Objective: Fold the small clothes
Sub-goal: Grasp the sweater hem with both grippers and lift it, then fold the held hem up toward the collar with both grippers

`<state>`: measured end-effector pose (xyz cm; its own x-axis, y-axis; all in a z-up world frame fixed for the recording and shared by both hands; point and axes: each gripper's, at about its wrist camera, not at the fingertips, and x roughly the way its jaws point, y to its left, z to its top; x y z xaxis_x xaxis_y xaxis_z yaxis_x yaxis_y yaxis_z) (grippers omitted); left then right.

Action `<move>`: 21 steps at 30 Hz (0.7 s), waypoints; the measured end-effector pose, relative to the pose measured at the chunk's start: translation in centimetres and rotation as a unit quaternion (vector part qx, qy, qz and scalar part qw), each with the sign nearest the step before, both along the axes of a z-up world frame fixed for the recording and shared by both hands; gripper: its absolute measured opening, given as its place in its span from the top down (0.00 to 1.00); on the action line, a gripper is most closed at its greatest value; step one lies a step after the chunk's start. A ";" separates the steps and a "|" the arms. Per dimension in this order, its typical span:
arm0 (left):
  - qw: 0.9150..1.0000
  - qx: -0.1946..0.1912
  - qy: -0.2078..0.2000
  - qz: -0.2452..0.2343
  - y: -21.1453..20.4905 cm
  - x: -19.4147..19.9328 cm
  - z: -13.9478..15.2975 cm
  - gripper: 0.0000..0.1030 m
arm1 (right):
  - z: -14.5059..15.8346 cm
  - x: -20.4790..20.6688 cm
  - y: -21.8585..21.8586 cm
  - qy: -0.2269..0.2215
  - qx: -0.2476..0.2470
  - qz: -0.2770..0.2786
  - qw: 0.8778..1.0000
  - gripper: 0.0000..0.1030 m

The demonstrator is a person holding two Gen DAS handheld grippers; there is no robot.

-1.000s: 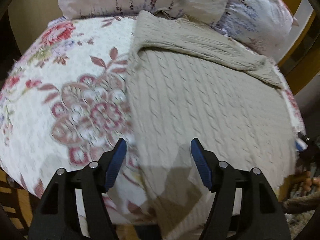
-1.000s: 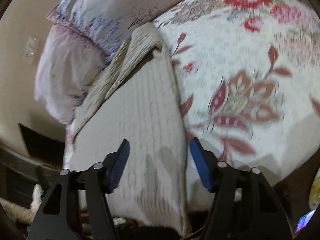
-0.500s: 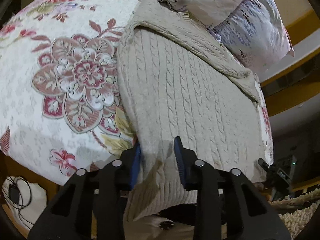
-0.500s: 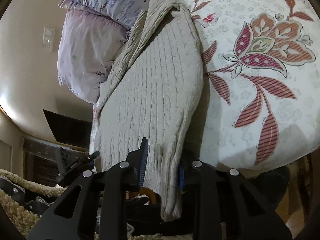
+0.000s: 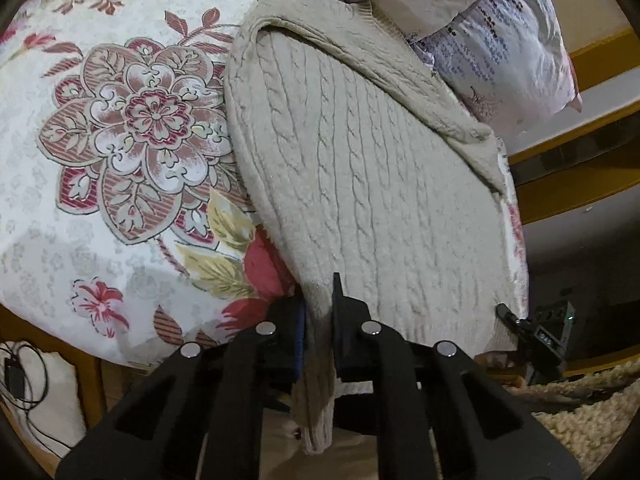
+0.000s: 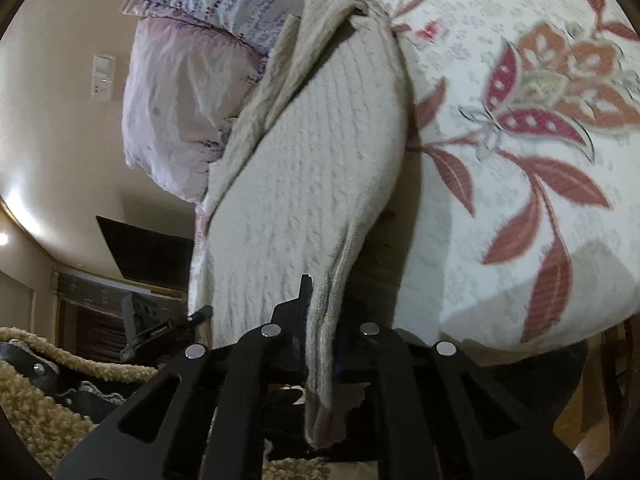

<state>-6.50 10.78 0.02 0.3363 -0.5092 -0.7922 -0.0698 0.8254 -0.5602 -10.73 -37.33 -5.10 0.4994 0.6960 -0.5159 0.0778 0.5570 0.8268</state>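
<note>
Sweater (image 5: pixel 360 184), one, lies on the bedspread (image 5: pixel 80 200), both grippers' fingers (image 5: pixel 340 308) clamped on its hem.

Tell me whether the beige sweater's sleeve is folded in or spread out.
Folded in: the beige cable-knit sweater's sleeve lies diagonally across its body.

A floral bedspread (image 5: pixel 100 184) lies beneath lilac-printed pillows (image 5: pixel 508 40), above a shaggy rug (image 6: pixel 36 412).
</note>
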 end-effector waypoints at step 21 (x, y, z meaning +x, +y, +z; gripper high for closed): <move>0.976 -0.054 -0.118 0.175 9.0 20.4 4.6 0.35 | 5.7 25.0 -3.1 -0.001 -0.002 -0.157 0.988 0.16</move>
